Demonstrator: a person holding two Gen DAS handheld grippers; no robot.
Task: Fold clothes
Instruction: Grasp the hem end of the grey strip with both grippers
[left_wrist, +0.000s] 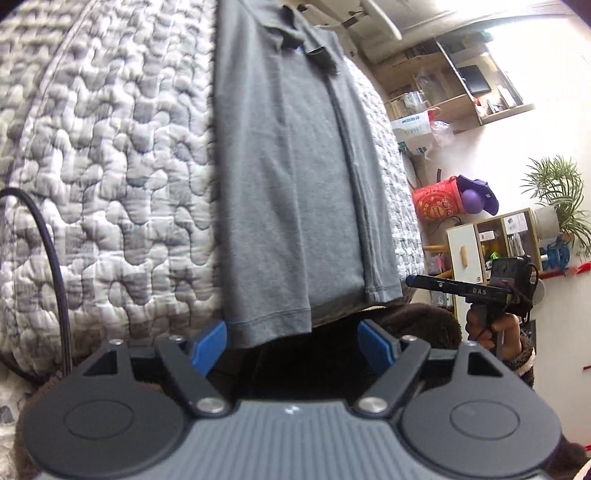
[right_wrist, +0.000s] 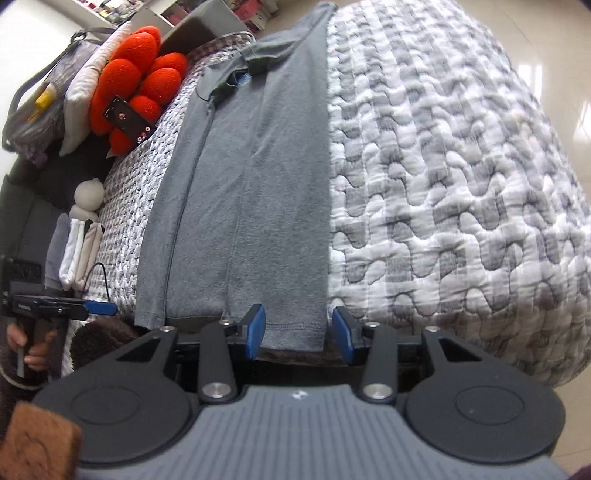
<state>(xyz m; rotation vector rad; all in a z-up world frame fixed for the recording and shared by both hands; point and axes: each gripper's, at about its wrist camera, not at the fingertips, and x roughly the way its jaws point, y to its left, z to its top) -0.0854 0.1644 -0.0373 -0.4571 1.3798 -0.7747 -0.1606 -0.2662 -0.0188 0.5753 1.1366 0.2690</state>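
Note:
A grey polo shirt (left_wrist: 295, 177) lies folded into a long strip on the quilted grey-and-white bed cover (left_wrist: 110, 166), collar at the far end. In the left wrist view my left gripper (left_wrist: 295, 339) stands wide open at the near hem, one hem corner lying between the blue pads (left_wrist: 212, 338) without touching them. In the right wrist view the shirt (right_wrist: 251, 184) runs away from my right gripper (right_wrist: 300, 332), which is open astride the hem's other corner, with a gap showing beside the right pad (right_wrist: 345, 334). Each gripper also shows in the other's view: right gripper (left_wrist: 412, 281), left gripper (right_wrist: 99, 307), each in a hand.
A red flower cushion (right_wrist: 136, 74) with a phone (right_wrist: 127, 118) on it sits at the bed's far left, above a white doll (right_wrist: 88, 195) and folded clothes (right_wrist: 74, 254). A black cable (left_wrist: 55, 266) crosses the quilt. Beyond the bed stand shelves, an orange bucket (left_wrist: 437, 197) and a plant (left_wrist: 557, 192).

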